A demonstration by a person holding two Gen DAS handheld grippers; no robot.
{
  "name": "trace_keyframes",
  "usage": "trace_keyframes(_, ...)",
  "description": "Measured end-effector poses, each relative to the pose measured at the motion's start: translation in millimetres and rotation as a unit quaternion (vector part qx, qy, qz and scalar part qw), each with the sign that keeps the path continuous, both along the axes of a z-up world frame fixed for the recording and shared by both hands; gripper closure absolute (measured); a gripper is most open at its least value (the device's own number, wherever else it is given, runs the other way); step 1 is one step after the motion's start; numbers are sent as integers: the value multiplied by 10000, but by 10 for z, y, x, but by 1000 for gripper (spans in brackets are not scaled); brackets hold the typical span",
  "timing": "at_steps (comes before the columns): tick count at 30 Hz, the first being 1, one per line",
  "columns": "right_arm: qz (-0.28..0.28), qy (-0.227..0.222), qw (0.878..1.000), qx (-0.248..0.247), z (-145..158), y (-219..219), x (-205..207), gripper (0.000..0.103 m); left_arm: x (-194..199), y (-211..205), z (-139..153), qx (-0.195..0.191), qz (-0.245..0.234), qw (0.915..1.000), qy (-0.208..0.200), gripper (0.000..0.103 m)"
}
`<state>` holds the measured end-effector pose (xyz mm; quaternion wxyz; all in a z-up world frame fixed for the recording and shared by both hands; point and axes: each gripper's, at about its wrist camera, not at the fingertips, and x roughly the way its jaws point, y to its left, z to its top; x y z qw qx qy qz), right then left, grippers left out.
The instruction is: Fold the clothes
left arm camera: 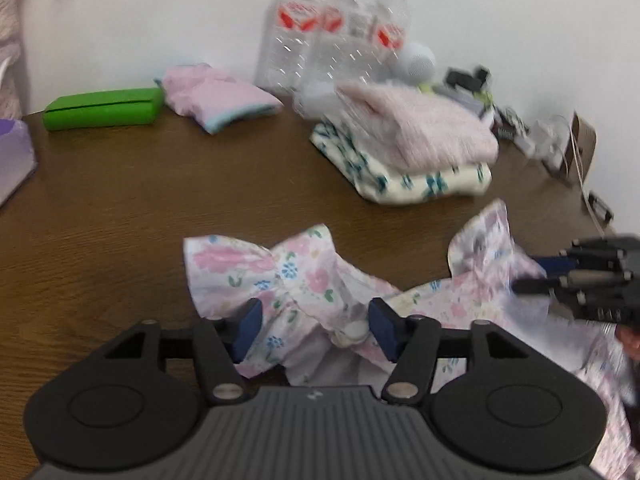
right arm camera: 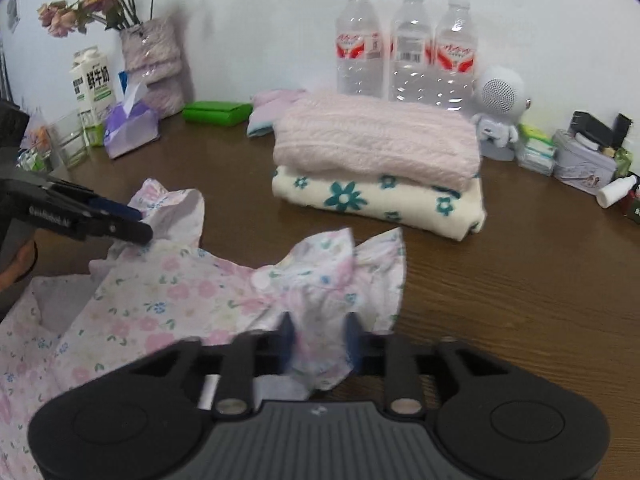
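A white floral garment lies crumpled on the brown table at the near edge, ruffled sleeves sticking up. My left gripper is open, its blue pads wide apart on either side of one ruffled sleeve. From the right wrist view the left gripper reaches in at the left, tips at the sleeve ruffle. My right gripper has blurred pads drawn in on a bunch of the other sleeve. The right gripper also shows at the right edge of the left wrist view.
A folded pink knit sits on a folded cream flowered cloth mid-table. Behind stand three water bottles, a white speaker toy, a green case, a tissue pack, a milk carton and a vase.
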<state>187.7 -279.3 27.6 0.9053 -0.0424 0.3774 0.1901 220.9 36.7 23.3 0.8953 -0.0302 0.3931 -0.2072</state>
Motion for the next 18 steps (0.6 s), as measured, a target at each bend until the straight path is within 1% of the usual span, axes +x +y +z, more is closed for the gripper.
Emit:
trace_keyframes(1,-28,-33,10000,45,14,-17,-4,66,22,45,20,-49,74,10000,-18,30)
trace_keyframes(3,-35,-24,9997,257,27,-43,34,66,95,169,36,-289,275,9992,-5,24)
trace_keyframes(4,-14,-7,9993,375,24,-51,61,67,145,220,26,-428,385,9983,47,22)
trace_keyframes(5,16,94,9992,395,-8,-39,106,69,193,239,-2,-535,451,9975,133,21)
trace_keyframes(6,47,197,9989,414,-41,-26,152,75,232,241,-37,-612,476,9968,215,23)
trace_keyframes(7,57,249,9989,402,-71,0,189,95,254,226,-65,-660,464,9965,236,26)
trace_keyframes(8,-59,223,9989,407,-94,1,203,97,261,182,-89,-619,435,9969,195,41)
trace_keyframes(9,-175,196,9988,411,-118,2,217,96,256,130,-108,-466,454,9978,125,53)
trace_keyframes(10,-363,190,9984,395,-123,-13,220,94,230,99,-106,-287,517,9982,29,55)
trace_keyframes(11,-469,158,9980,382,-80,-37,179,84,180,101,-75,-198,572,9982,-14,54)
trace_keyframes(12,-575,125,9976,369,-36,-61,138,79,117,122,-28,-171,607,9980,-7,54)
trace_keyframes(13,-574,15,9979,284,47,-82,43,70,32,150,32,-152,575,9982,-40,53)
trace_keyframes(14,-572,-96,9981,197,130,-103,-53,65,-113,180,123,-123,424,9989,-171,46)
trace_keyframes(15,-508,-236,9984,91,228,-129,-193,63,-306,200,221,-32,253,9990,-380,35)
trace_keyframes(16,-427,-348,9985,29,320,-159,-363,59,-499,212,295,105,150,9980,-599,28)
trace_keyframes(17,-315,-410,9987,0,381,-189,-547,55,-713,219,346,251,97,9964,-807,23)
trace_keyframes(18,-203,-471,9987,-29,441,-219,-730,55,-964,217,379,397,32,9946,-961,23)
